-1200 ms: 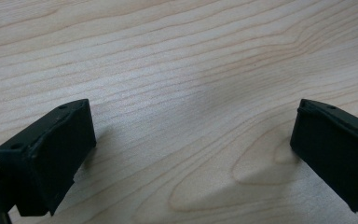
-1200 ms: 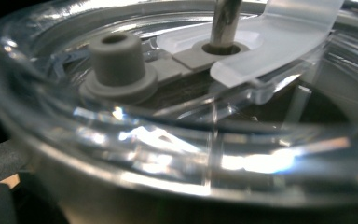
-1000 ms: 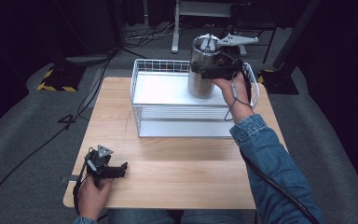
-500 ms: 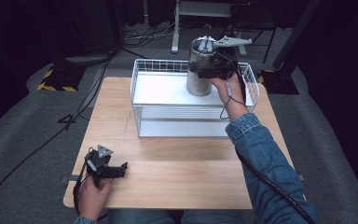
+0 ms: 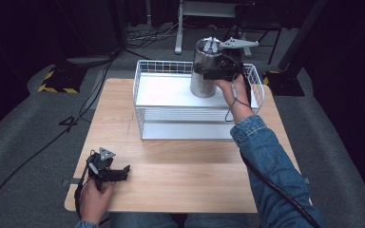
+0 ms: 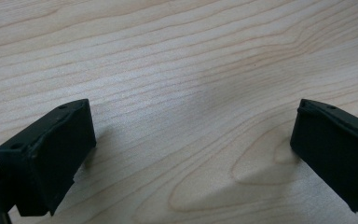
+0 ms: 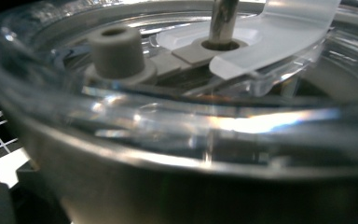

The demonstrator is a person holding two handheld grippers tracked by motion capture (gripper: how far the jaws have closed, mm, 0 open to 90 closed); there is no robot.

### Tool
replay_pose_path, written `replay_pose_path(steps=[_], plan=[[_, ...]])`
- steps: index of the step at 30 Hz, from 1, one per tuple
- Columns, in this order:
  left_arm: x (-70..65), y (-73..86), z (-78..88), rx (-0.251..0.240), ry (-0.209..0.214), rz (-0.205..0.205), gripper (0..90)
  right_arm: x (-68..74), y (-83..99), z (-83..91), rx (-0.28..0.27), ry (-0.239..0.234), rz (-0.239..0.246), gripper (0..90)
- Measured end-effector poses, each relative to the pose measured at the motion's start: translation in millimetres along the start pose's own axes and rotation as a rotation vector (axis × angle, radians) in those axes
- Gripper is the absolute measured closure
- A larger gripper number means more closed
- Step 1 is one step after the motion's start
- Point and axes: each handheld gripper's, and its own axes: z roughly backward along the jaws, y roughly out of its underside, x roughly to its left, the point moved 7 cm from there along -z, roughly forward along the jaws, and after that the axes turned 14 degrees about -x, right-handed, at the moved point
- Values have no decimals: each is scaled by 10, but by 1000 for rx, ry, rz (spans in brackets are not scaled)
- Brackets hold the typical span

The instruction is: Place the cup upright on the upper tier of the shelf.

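A: Where does your right gripper (image 5: 217,71) sit?

B: In the high view it is at about one o'clock from the table's middle, over the far right part of the white wire basket (image 5: 142,102). You have it clamped on the tall, shiny steel tumbler with the clear plastic lid (image 5: 204,71), gripping the upper half of the wall from the tumbler's right side.

A: And the tumbler itself?

B: It stands upright inside the basket, towards the far right corner. Whether its base rests on the white floor of the basket or hangs just above it I cannot tell. In the right gripper view the lid (image 7: 177,116) is right up against the camera: a clear rim, a grey round stopper (image 7: 116,51) at eleven o'clock, a metal straw (image 7: 223,21) rising at twelve.

A: Your left gripper (image 5: 119,174)?

B: It lies low on the pale wooden table (image 5: 180,166), at about seven o'clock near the front left corner, pointing towards three o'clock. In the left gripper view the two black jaws stand wide apart with nothing but bare wood grain between them. It is well apart from the basket and the tumbler.
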Motion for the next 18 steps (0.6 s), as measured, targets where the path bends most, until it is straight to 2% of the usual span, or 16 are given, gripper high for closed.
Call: replay_pose_path(steps=[6,13,18], plan=[[0,-1,-1,-1,1,-1,3,-1,-5,-2,14,1,0,33],[0,0,0,0,0,0,3,-16,7,-15,-15,3,-10,0],[0,0,0,0,0,1,3,-13,0,-11,-13,1,-3,0]])
